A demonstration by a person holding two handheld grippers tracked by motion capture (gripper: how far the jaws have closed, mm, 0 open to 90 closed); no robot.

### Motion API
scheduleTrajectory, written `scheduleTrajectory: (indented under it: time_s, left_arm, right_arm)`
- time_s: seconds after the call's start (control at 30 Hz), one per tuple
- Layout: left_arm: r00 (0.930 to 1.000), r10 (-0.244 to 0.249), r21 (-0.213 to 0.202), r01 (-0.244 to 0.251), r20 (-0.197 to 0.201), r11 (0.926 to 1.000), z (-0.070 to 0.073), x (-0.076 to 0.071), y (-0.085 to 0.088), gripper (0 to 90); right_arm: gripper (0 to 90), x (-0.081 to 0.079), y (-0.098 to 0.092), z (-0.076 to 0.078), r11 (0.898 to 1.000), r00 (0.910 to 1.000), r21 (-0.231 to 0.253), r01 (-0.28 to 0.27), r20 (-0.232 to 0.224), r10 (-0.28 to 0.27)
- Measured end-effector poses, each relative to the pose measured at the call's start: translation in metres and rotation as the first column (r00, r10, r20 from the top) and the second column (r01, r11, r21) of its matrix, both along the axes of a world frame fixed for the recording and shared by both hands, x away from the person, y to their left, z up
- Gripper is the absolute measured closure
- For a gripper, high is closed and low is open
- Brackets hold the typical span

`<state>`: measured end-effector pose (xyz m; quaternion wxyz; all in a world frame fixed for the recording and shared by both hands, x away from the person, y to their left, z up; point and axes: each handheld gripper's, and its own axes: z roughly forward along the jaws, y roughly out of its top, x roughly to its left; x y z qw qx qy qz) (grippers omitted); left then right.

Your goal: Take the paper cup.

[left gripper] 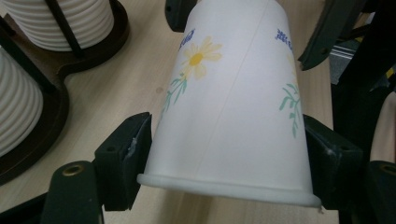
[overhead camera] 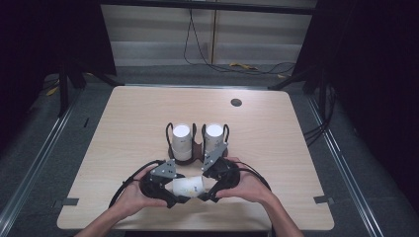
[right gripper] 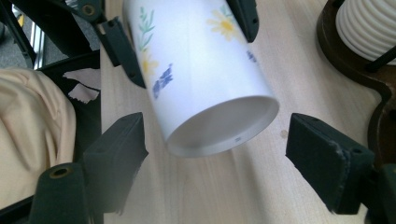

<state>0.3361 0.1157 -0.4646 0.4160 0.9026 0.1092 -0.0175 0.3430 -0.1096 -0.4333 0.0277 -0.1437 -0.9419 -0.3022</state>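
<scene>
A white paper cup [overhead camera: 188, 186] printed with yellow daisies lies on its side near the table's front edge, between both grippers. My left gripper [overhead camera: 177, 190] is shut on it: in the left gripper view its jaws press both sides of the cup [left gripper: 233, 107] just above the rolled rim. My right gripper [overhead camera: 203, 191] faces the cup's recessed base [right gripper: 219, 126], open, with a gap between each pad and the cup. Behind stands a dark brown holder [overhead camera: 196, 148] with two stacks of white ribbed cups [overhead camera: 182, 140].
The holder and its stacks sit just beyond the grippers, shown at the left [left gripper: 28, 154] in the left gripper view and at the right [right gripper: 345, 56] in the right gripper view. A round cable hole [overhead camera: 236, 102] lies far right. Light wood table [overhead camera: 276, 148] stretches around.
</scene>
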Motion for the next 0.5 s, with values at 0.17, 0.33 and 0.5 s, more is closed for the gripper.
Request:
scheduleTrajectory:
  time_s: [0.17,0.33,0.5]
  left_arm:
    - [1.0000,-0.002,-0.008,0.002,-0.003,1.0000,0.0001,-0.0010,-0.0008,25.3]
    - [0.9999,-0.006,-0.010,0.006,0.010,0.9999,0.0005,-0.0011,-0.0017,25.5]
    - [0.9996,-0.026,-0.006,0.026,0.013,0.9996,0.0002,-0.0024,-0.0028,25.6]
  right_arm:
    - [20.7,0.0000,-0.0001,0.0000,1.000,1.0000,0.015,-0.003,0.002,0.003]
    - [21.6,-0.0004,0.0005,-0.0014,1.000,0.9999,0.026,-0.017,0.000,0.017]
    - [23.7,-0.0021,0.0037,-0.0032,0.999,0.9992,0.026,-0.040,-0.004,0.041]
